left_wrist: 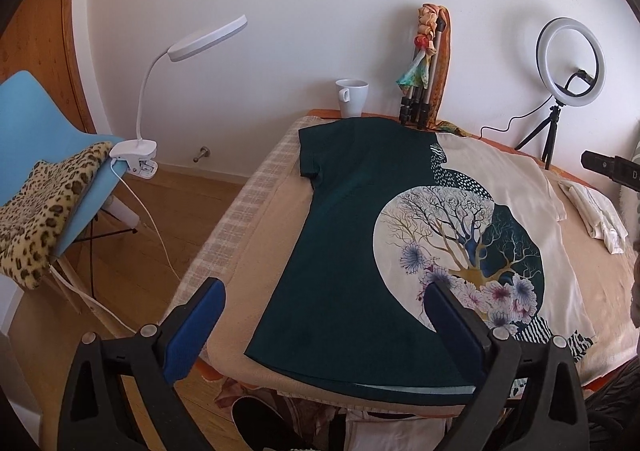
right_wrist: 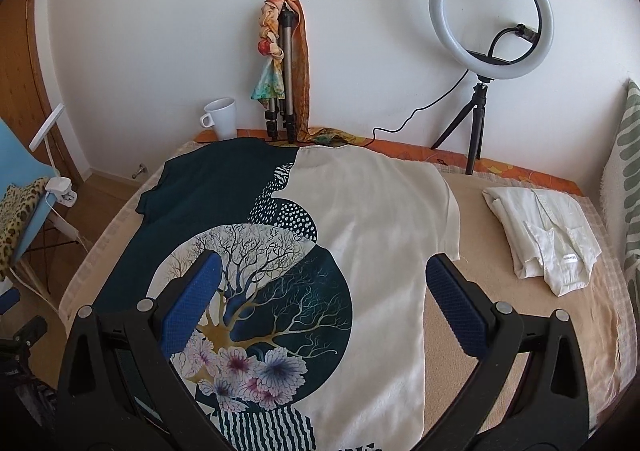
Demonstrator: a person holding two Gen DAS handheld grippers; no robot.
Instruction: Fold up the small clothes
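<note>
The shirt [right_wrist: 360, 219] lies flat on the bed [right_wrist: 520, 311], collar away from me, hem nearest; my left hand-held gripper [left_wrist: 320, 315] hangs wide over its dark side; my right hand-held gripper [right_wrist: 320, 287], equally wide, over the cream side.

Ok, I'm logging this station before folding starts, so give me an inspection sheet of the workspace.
Surface: table under a beige cloth.
Job's things: T-shirt, half dark green, half cream, spread flat; folded white garment to its right.
Clutter: white mug, folded tripod with scarves, ring light at the back.
Grippers: left gripper and right gripper both open, holding nothing.
Cables: ring light cable; lamp cord.
Surroundings: blue chair with clip lamp and leopard-print fabric.
</note>
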